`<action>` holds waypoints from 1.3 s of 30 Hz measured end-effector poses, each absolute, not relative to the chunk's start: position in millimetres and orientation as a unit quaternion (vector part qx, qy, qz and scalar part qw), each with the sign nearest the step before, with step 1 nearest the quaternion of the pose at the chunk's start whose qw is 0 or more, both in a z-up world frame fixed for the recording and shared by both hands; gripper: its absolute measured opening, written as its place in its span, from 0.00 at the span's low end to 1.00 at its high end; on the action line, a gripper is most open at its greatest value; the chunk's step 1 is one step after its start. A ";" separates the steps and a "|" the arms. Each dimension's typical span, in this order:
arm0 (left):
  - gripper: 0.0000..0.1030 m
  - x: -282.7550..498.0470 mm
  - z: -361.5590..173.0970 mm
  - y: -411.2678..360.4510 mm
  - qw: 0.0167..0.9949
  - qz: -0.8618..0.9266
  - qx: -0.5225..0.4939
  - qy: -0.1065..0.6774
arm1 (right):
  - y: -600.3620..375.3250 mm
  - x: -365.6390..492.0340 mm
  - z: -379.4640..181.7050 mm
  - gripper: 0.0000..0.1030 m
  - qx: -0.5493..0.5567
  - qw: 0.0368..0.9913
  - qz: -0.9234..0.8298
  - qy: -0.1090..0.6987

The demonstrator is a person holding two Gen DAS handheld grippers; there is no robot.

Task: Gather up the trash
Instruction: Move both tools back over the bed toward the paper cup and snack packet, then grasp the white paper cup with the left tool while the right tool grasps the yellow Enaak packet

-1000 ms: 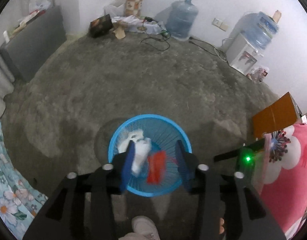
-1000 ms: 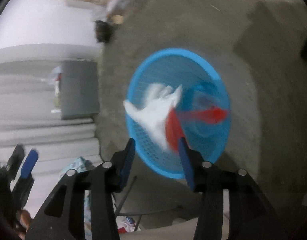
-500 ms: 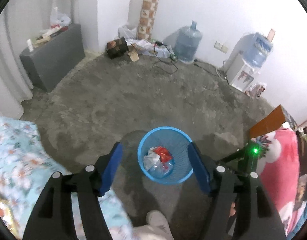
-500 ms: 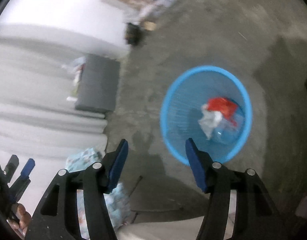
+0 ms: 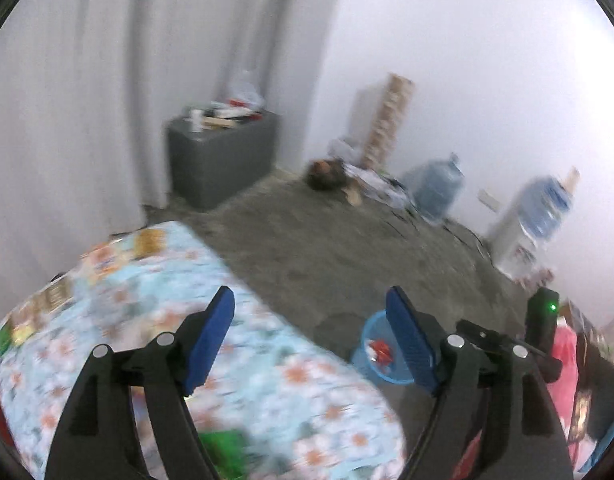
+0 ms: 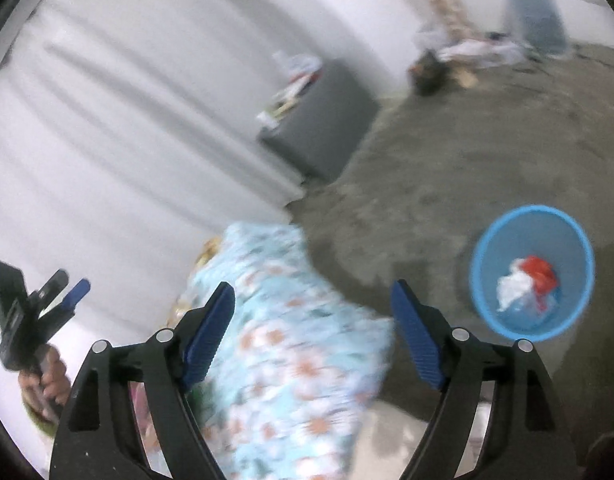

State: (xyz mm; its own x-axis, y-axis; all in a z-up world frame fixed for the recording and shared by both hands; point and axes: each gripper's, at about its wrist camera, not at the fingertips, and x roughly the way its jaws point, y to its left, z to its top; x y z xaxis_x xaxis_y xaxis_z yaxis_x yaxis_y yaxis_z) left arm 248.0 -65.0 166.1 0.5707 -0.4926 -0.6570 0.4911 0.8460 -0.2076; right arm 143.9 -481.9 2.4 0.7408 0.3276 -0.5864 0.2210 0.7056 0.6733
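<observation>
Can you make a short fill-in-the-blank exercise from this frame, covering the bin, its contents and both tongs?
1. The blue bin stands on the ___ floor.
2. Inside it lie white and ___ pieces of trash.
3. The left tongs and right tongs are both ___, with nothing between the pads.
4. The cloth under both tongs has a ___ pattern.

Missing words: concrete; red; open; floral

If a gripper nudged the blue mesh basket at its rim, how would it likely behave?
The blue mesh basket looks like thin plastic and holds only crumpled wrappers, so it is probably light and would slide. Its tapered base suggests it could tip. The rim may flex.
</observation>
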 end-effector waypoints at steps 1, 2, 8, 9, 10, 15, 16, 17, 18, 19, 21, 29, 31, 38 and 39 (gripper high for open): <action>0.74 249.7 167.0 -47.7 0.889 -0.266 -0.011 0.371 | -469.7 151.7 5.5 0.75 0.375 0.850 0.046 0.366; 0.74 249.1 166.5 -32.3 0.891 -0.256 -0.022 0.373 | -462.7 157.0 7.0 0.75 0.371 0.849 0.054 0.371; 0.74 245.7 148.0 45.4 0.894 -0.209 -0.068 0.391 | -392.6 194.2 17.8 0.75 0.336 0.834 0.133 0.417; 0.74 244.0 144.1 52.8 0.893 -0.207 -0.071 0.392 | -382.7 198.3 20.2 0.75 0.337 0.828 0.143 0.424; 0.74 243.1 139.8 61.5 0.893 -0.202 -0.076 0.395 | -371.0 206.1 17.5 0.75 0.342 0.818 0.157 0.435; 0.74 247.4 125.7 85.5 0.891 -0.195 -0.091 0.401 | -333.5 232.4 6.7 0.75 0.355 0.789 0.178 0.469; 0.74 250.1 123.1 88.0 0.889 -0.195 -0.093 0.403 | -325.5 239.3 3.1 0.75 0.361 0.781 0.180 0.476; 0.74 253.7 120.3 89.7 0.888 -0.195 -0.092 0.407 | -316.5 245.3 2.0 0.75 0.365 0.776 0.181 0.480; 0.74 256.4 118.3 90.7 0.887 -0.195 -0.091 0.409 | -309.0 252.2 -3.5 0.75 0.373 0.768 0.182 0.488; 0.74 261.6 114.4 91.5 0.884 -0.197 -0.089 0.415 | -301.3 253.8 -3.8 0.75 0.377 0.763 0.183 0.492; 0.72 272.5 105.9 91.8 0.874 -0.203 -0.094 0.432 | -288.1 262.5 -12.6 0.75 0.389 0.748 0.188 0.503; 0.46 331.9 47.2 90.6 0.786 -0.207 -0.198 0.548 | -256.4 293.9 -52.6 0.74 0.461 0.686 0.195 0.528; 0.43 345.2 29.5 93.8 0.766 -0.193 -0.226 0.570 | -253.5 302.0 -64.6 0.72 0.470 0.678 0.186 0.534; 0.37 371.3 -16.4 113.1 0.716 -0.141 -0.316 0.607 | -247.1 320.9 -103.0 0.62 0.499 0.651 0.167 0.547; 0.37 373.5 -20.5 115.7 0.712 -0.136 -0.327 0.606 | -247.1 321.9 -103.7 0.61 0.501 0.650 0.169 0.545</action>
